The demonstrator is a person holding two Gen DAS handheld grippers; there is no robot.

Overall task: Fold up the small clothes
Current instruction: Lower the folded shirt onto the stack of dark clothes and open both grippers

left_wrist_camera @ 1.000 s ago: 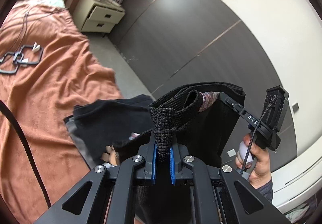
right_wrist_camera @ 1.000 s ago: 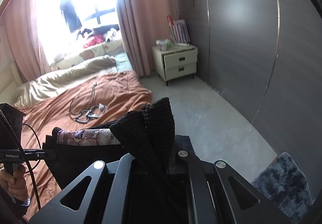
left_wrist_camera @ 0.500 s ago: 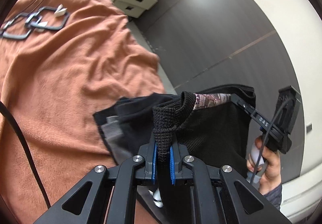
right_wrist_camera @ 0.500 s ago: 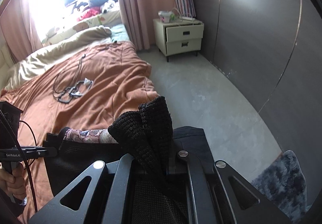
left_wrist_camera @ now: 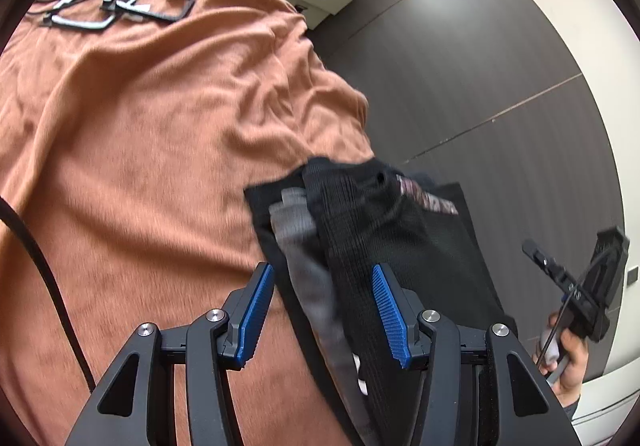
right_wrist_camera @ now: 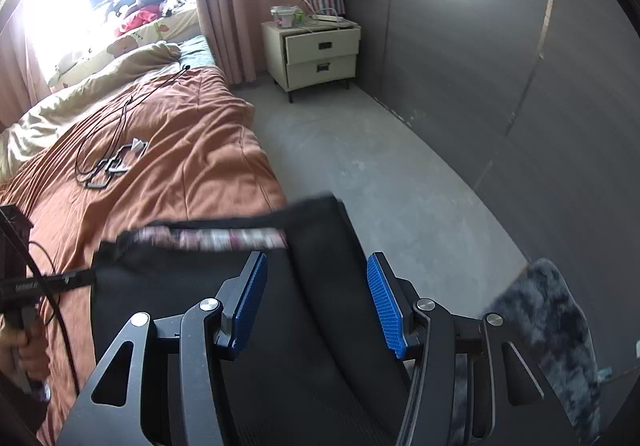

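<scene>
Jaws spread on both, having just been opening, the left gripper [left_wrist_camera: 323,310] and right gripper [right_wrist_camera: 316,302] pinch nothing, while the black garment [left_wrist_camera: 372,230] lies beneath and ahead of them at the orange blanket's [left_wrist_camera: 140,133] edge.

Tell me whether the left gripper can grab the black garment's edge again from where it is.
Probably yes: the left gripper has just opened its jaws, and the black garment lies on the orange blanket directly between them, nothing blocking.
</scene>
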